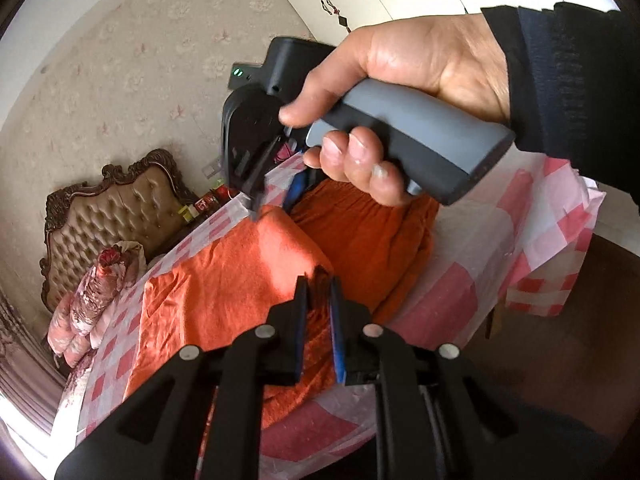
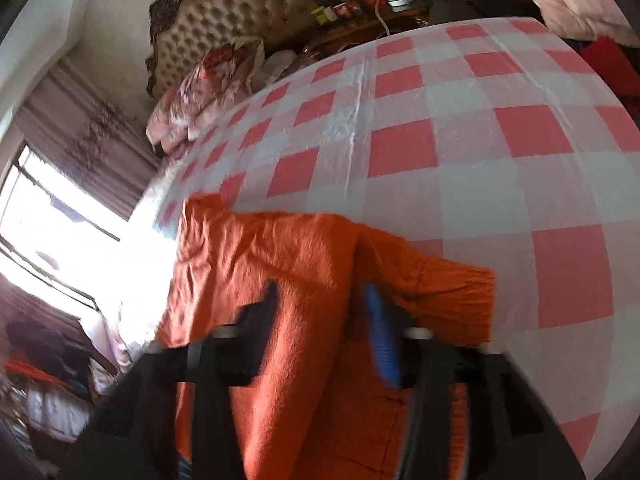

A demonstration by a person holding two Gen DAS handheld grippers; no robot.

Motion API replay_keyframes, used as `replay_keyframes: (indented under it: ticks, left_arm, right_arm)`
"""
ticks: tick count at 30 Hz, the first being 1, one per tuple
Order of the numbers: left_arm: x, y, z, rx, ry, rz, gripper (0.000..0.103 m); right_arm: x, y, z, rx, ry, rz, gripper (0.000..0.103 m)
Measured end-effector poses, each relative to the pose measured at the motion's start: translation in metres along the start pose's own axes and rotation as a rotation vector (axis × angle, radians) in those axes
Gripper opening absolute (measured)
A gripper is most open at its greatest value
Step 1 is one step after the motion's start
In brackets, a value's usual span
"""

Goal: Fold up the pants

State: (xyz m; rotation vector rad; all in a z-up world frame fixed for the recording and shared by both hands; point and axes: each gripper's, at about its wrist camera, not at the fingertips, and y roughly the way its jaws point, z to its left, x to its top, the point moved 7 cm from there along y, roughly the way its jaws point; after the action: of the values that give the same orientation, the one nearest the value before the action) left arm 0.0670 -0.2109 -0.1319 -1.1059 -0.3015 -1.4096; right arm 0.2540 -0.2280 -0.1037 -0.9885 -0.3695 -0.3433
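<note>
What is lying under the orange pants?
Under the orange pants is a red-and-white checked tablecloth, visible all around them. The part directly beneath, and the table itself, is covered.

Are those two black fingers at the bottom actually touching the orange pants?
Touching. In the left wrist view the left gripper has its fingers closed on a raised fold of the orange pants, with cloth pinched between them.

The pants (image 2: 280,280) lie on the surface (image 2: 460,140) near its front edge, partly folded over themselves. The left gripper (image 1: 319,292) sits at a raised fold of the pants, the right gripper (image 2: 320,304) over the cloth farther along. Behind the surface stands a headboard (image 2: 240,12), with bedding (image 2: 200,88) before it.
</note>
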Motion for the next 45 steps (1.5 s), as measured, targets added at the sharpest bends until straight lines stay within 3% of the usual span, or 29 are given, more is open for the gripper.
replay_keyframes:
  ticks: [2,6,12,17,21,23,26,29,30,31,32,33,35,36,39,41,42,45]
  left_arm:
    - [-0.001,0.002,-0.002,0.006,0.017,0.001,0.01]
    - [0.011,-0.009,0.003,0.06,0.026,-0.04,0.008]
    - [0.067,-0.033,0.009,0.087,0.056,-0.124,0.008]
    - [0.075,-0.027,-0.03,0.034,0.119,-0.117,0.008]
    - [0.062,-0.01,-0.062,-0.009,0.182,-0.077,0.008]
    - [0.055,-0.004,-0.07,-0.018,0.199,-0.063,0.008]
    - [0.053,0.0,-0.068,-0.023,0.196,-0.065,0.009]
    - [0.051,-0.001,-0.072,-0.066,0.178,-0.074,0.023]
    - [0.051,-0.002,-0.073,-0.093,0.171,-0.081,0.047]
    - [0.052,-0.007,-0.077,-0.134,0.164,-0.101,0.054]
    - [0.053,-0.012,-0.079,-0.147,0.163,-0.121,0.054]
    - [0.057,-0.023,-0.076,-0.159,0.157,-0.161,0.054]
    - [0.062,-0.039,-0.063,-0.182,0.1,-0.209,0.055]
    - [0.062,-0.044,-0.051,-0.189,0.045,-0.211,0.059]
    - [0.052,-0.047,0.008,-0.227,-0.232,-0.17,0.059]
    - [0.035,-0.037,0.053,-0.2,-0.419,-0.11,0.059]
    - [0.021,-0.029,0.075,-0.163,-0.501,-0.063,0.056]
    - [-0.012,-0.008,0.109,-0.115,-0.595,0.052,0.036]
  right_arm:
    - [-0.002,0.003,0.0,0.003,-0.003,0.006,0.007]
    - [0.005,-0.015,0.008,0.033,-0.019,-0.045,0.005]
    - [0.024,-0.073,0.026,0.078,-0.055,-0.142,0.005]
    - [0.018,-0.087,-0.01,0.047,-0.005,-0.15,0.005]
    - [0.002,-0.069,-0.046,0.021,0.041,-0.11,0.005]
    - [-0.005,-0.055,-0.06,-0.011,0.047,-0.093,0.005]
    - [-0.008,-0.05,-0.07,0.008,0.075,-0.111,0.006]
    - [-0.008,-0.051,-0.073,-0.034,0.065,-0.134,0.016]
    - [-0.008,-0.053,-0.073,-0.062,0.054,-0.142,0.027]
    - [-0.008,-0.056,-0.074,-0.112,0.042,-0.158,0.036]
    - [-0.009,-0.064,-0.076,-0.221,0.024,-0.192,0.048]
    - [-0.01,-0.072,-0.076,-0.297,0.009,-0.226,0.049]
    - [-0.015,-0.095,-0.07,-0.436,-0.027,-0.306,0.049]
    - [-0.019,-0.104,-0.065,-0.462,-0.039,-0.339,0.05]
    - [-0.035,-0.121,-0.045,-0.524,-0.093,-0.397,0.056]
    - [-0.047,-0.124,-0.033,-0.58,-0.112,-0.425,0.058]
    - [-0.052,-0.123,-0.028,-0.594,-0.116,-0.432,0.06]
    - [-0.069,-0.11,-0.015,-0.625,-0.136,-0.432,0.062]
